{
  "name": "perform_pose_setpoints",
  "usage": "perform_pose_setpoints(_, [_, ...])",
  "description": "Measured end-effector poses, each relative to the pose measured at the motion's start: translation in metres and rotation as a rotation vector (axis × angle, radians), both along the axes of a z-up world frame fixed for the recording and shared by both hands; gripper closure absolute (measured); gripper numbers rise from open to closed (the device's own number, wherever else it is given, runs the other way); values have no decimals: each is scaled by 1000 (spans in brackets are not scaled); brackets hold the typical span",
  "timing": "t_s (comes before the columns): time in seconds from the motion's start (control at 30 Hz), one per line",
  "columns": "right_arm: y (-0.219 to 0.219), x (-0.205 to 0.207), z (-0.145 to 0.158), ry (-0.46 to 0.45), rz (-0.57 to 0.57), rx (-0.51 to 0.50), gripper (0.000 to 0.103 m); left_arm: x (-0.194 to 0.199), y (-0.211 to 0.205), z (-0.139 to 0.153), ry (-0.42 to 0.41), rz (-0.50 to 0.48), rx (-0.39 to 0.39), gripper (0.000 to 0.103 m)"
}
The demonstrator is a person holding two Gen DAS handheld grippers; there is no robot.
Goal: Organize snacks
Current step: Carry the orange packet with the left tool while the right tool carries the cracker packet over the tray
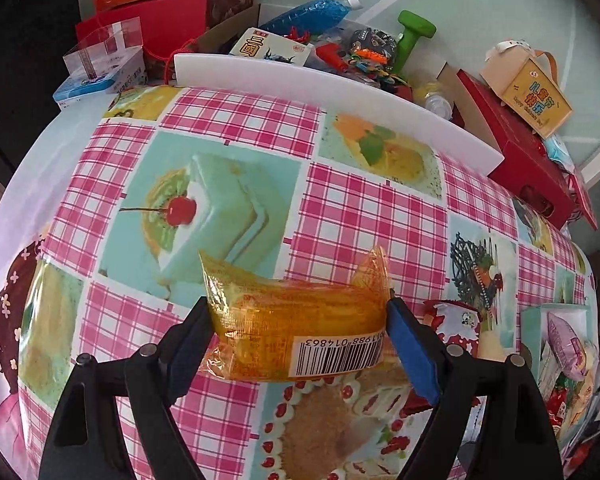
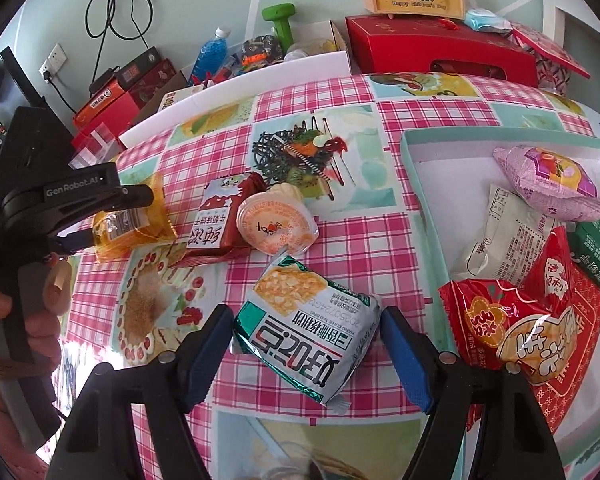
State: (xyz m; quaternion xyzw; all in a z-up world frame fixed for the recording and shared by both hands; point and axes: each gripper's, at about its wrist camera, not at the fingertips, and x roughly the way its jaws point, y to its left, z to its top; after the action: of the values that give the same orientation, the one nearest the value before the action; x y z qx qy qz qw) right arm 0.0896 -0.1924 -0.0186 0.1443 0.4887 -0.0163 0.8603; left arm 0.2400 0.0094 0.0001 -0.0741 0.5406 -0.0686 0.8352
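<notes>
An orange packet (image 1: 296, 332) is held between the pads of the left gripper (image 1: 300, 320), clamped at both ends and lifted a little above the tablecloth (image 1: 360, 208). In the right wrist view the same packet (image 2: 132, 224) is seen at the left edge of the table, gripped by that gripper (image 2: 100, 216), whose handle is held by a hand (image 2: 4, 320).

A green-and-white packet (image 2: 304, 332) lies between the fingers of the right gripper (image 2: 306, 344). The left pad is at its edge and the right pad (image 2: 404, 360) just beside its other end; whether it is squeezed cannot be told.

On the cloth beyond it, a jelly cup (image 2: 276, 224) is seen touching a red packet (image 2: 224, 220). To the right, a teal box (image 2: 420, 200) is seen holding several snacks, among them a purple packet (image 2: 552, 184), a white packet (image 2: 504, 236) and a red bag (image 2: 516, 328) overhanging its near edge.

A white board (image 1: 340, 96) is stood along the far side of the table, with clutter behind it.
</notes>
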Motion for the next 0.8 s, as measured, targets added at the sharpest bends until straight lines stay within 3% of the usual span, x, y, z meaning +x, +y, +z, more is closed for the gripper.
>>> perform_pose_setpoints(0.37, [-8, -9, 4, -7, -6, 42, 31, -42, -6, 6, 22, 77, -46, 27])
perform_pose_setpoints(0.8, [-25, -32, 34, -88, -16, 124, 33, -98, -19, 49, -4, 133, -68, 27])
